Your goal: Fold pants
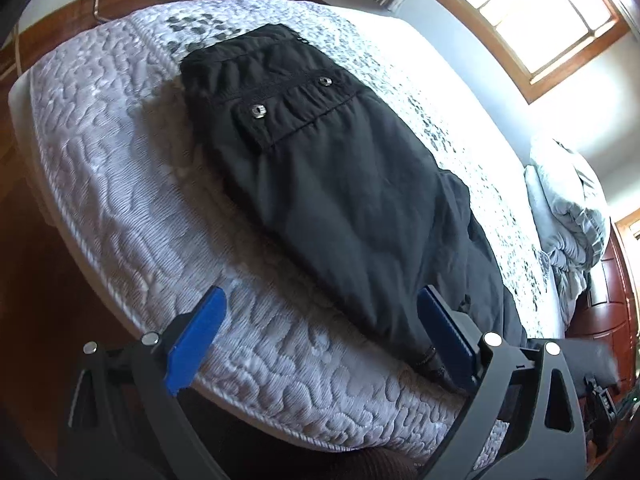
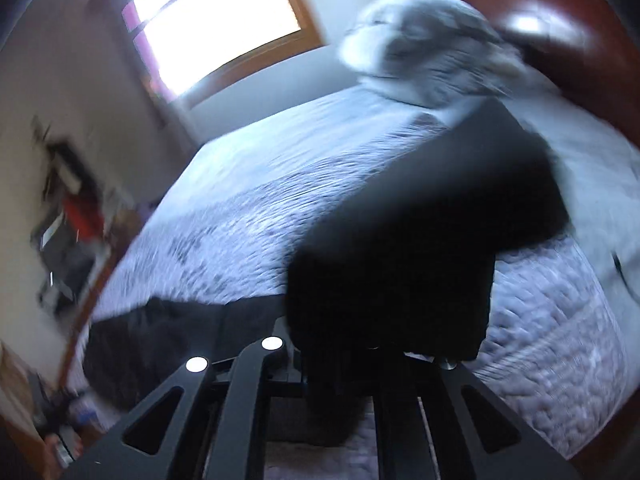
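Observation:
Black pants [image 1: 332, 168] lie flat along the quilted mattress [image 1: 120, 184], waistband and snap-button pocket flap at the far end. My left gripper [image 1: 320, 332] is open just above the mattress edge, its blue fingers [image 1: 196, 336] astride the near edge of the pants, holding nothing. In the blurred right wrist view my right gripper [image 2: 360, 344] is shut on the leg end of the pants [image 2: 420, 240], which is lifted and hangs over the fingers, hiding them. The rest of the pants [image 2: 160, 320] lies at lower left.
A grey bundled duvet [image 1: 568, 208] sits at the head of the bed, also in the right wrist view [image 2: 424, 48]. A dark red headboard [image 1: 612, 300] stands behind it. Wooden floor [image 1: 24, 280] lies beside the mattress. A window [image 1: 536, 20] is beyond.

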The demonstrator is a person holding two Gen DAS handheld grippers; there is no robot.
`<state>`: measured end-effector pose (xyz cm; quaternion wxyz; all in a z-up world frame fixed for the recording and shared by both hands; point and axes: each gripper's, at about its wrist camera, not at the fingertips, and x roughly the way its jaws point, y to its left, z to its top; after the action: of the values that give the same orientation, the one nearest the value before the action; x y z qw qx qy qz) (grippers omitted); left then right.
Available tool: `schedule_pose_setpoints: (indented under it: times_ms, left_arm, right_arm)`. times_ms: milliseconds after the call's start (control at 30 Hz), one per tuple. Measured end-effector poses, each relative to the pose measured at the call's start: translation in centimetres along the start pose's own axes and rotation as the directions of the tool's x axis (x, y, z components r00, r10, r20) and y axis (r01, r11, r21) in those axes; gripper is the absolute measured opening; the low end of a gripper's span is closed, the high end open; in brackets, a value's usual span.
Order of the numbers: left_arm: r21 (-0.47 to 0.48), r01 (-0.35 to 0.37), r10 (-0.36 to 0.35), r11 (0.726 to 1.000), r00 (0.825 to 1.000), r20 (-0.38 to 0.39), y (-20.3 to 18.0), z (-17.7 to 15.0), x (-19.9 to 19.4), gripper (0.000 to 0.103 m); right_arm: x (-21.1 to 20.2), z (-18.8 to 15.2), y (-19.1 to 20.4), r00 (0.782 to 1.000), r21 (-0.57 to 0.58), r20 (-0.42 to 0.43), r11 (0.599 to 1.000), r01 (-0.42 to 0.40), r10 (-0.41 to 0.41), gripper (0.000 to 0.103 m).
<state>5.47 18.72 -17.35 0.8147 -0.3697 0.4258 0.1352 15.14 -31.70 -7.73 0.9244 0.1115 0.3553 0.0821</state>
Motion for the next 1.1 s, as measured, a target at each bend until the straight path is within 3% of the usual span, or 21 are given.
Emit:
schedule_pose_setpoints:
  times_ms: [67,233,400,633,833,933,967,1000,1100]
  left_arm:
    - [-0.012,0.008,-0.008,1.0,1.0,0.0,0.2,-0.2,-0.3,0.096]
    - [-0.005,0.032,-0.032,0.999,0.999,-0.001,-0.8,-0.9,-0.4,0.096]
    - [-0.016,0.072,-0.072,0.997,0.997,-0.009,-2.1,-1.1,-0.2,0.096]
    - [-0.022,0.108,-0.108,0.994,0.993,-0.036,-4.5,-1.6,1.2,0.096]
    - [-0.006,0.114,-0.114,0.993,0.992,-0.051,-5.5,-2.0,2.2,0.096]
    - [-0.022,0.106,-0.107,0.994,0.992,-0.066,-5.3,-2.1,2.9,0.096]
    - [-0.033,0.103,-0.106,0.994,0.992,-0.073,-5.2,-2.1,3.1,0.096]
    - [-0.041,0.102,-0.105,0.994,0.991,-0.078,-5.1,-2.1,3.3,0.096]
    - [-0.057,0.087,-0.091,0.995,0.992,-0.083,-4.8,-2.0,3.8,0.096]
  right_arm:
    - [1.8,-0.4,3.4,0.999,-0.074,-0.036,0.997,-0.015,0.013,0.008]
    - [5.0,-3.5,8.8,0.99,-0.134,-0.134,0.99,-0.052,0.034,0.008]
    - [8.4,-6.4,11.5,0.967,-0.173,-0.252,0.982,-0.082,0.036,0.008]
    - [10.8,-8.8,13.9,0.957,-0.243,-0.291,0.967,-0.081,0.007,0.009]
    - [10.3,-10.6,15.5,0.942,-0.368,-0.331,0.926,-0.084,-0.046,0.01]
    - [10.8,-12.0,16.0,0.929,-0.395,-0.368,0.912,-0.114,-0.044,0.02]
    - [10.8,-12.3,16.1,0.922,-0.413,-0.385,0.902,-0.122,-0.051,0.032]
    - [10.7,-12.7,16.3,0.914,-0.427,-0.401,0.895,-0.132,-0.057,0.038]
    - [9.4,-13.0,16.4,0.92,-0.451,-0.39,0.88,-0.147,-0.046,0.049]
